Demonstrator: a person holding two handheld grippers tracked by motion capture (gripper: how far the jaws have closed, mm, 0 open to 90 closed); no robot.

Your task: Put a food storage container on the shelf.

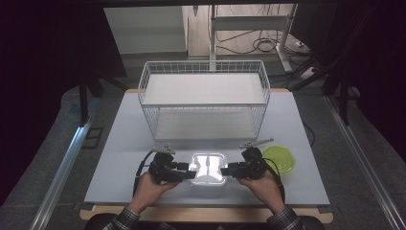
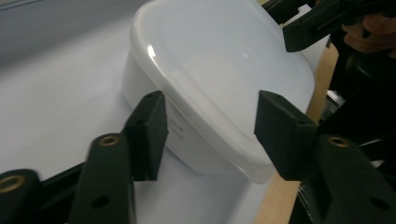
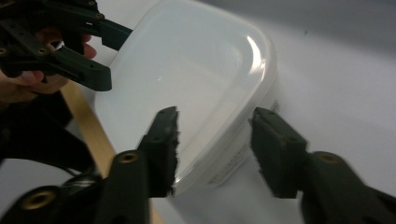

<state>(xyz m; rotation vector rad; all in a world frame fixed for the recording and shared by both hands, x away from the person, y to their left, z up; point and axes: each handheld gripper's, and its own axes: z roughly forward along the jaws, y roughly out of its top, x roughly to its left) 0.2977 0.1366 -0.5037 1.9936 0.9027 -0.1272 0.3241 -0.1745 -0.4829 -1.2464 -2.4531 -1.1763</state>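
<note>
A dark room surrounds a pale tabletop point(image 1: 119, 158) with a wooden front edge, lit from above; cables lie on the floor behind it.

Near the front edge, at the middle, sits a white translucent plastic container point(image 1: 208, 168) with its lid on, rounded at the corners and glaring under the light. Its long sides run left to right, and one gripper comes at each short end.

Just right of it, beyond the right hand, lies a yellow-green round lid point(image 1: 276, 158), flat on the table and apart from the container. Farther back stands a white wire basket point(image 1: 203, 98) with a flat shelf across its top, well apart from the container, open space between them. Nothing lies between the container and the basket.

The left gripper point(image 1: 189, 173) reaches in from the left, level with the lid. In the left gripper view point(image 2: 210, 126) its two black jaws stand about halfway apart, straddling the container's corner; one is against the side wall under the rim, the other overlaps the lid's edge, and whether they press I cannot tell.

The right gripper point(image 1: 226, 170) comes in from the right. In the right gripper view point(image 3: 215, 140) its jaws also stand half spread across the near corner, one over the lid, the other beside the wall, and a firm pinch cannot be made out.
</note>
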